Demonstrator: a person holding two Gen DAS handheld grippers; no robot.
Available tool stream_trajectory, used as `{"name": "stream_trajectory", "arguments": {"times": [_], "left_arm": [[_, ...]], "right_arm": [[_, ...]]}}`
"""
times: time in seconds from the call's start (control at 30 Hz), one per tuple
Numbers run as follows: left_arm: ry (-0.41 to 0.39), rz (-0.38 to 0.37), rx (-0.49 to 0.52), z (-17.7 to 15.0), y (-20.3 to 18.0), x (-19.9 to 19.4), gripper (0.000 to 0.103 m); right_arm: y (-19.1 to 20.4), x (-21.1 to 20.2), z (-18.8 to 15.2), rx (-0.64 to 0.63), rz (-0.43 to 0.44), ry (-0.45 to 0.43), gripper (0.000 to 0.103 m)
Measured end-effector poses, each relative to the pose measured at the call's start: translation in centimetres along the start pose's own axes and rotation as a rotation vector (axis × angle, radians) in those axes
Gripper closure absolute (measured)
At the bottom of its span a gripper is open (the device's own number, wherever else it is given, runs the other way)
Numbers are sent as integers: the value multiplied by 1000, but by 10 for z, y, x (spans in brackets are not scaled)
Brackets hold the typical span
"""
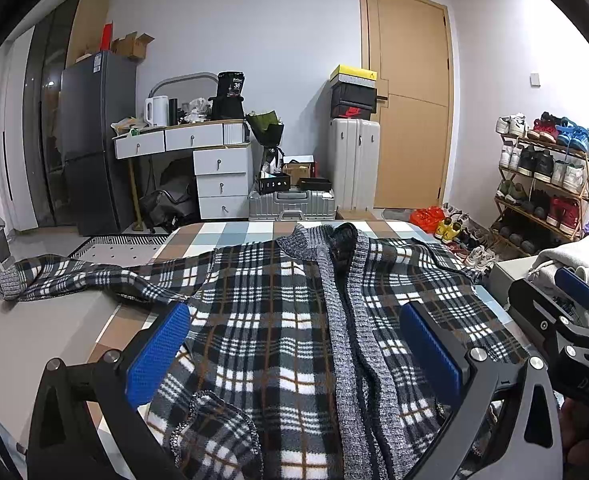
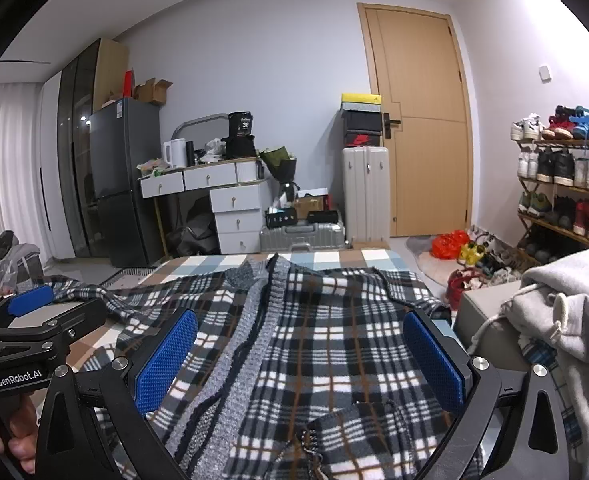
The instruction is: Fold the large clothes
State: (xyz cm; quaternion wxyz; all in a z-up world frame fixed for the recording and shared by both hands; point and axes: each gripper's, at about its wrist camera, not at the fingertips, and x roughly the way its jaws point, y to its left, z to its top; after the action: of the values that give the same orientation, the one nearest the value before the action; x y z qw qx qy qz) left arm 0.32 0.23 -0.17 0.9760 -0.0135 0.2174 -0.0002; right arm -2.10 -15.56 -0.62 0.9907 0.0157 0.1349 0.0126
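A: Lying front-up on the checked bedspread (image 1: 230,236) is the plaid cardigan (image 1: 270,320), its grey ribbed front bands running up the middle to the collar at the far end.

B: And that sleeve (image 1: 74,276)?

A: Stretched out to the left, off the bedspread and onto a plain grey surface (image 1: 34,336), cuff at the very tip. Near the hem, a corner of the plaid is turned up on each side.

B: The grippers?

A: Left gripper (image 1: 294,344) hangs over the cardigan's left half, blue pads spread wide, nothing pinched between them. Right gripper (image 2: 300,356) sits alongside over the right half, its jaws just as wide apart, nothing caught there either. Each camera catches the other gripper at its edge.

B: Beyond the bed?

A: A grey hoodie (image 2: 566,312) heaped at the right, then a shoe rack (image 2: 562,184) against the wall, a wooden door (image 2: 422,120), a white suitcase (image 2: 366,192), a cluttered white desk (image 2: 214,184) and a dark fridge (image 2: 126,176).
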Motion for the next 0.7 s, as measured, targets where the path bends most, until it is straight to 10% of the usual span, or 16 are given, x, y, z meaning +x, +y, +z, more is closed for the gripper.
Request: {"name": "stream_trajectory", "arguments": {"times": [0.7], "left_arm": [[9,3,-2,-4,2,2,1]], "right_arm": [[11,11,-8,-40,25,53,0]]}}
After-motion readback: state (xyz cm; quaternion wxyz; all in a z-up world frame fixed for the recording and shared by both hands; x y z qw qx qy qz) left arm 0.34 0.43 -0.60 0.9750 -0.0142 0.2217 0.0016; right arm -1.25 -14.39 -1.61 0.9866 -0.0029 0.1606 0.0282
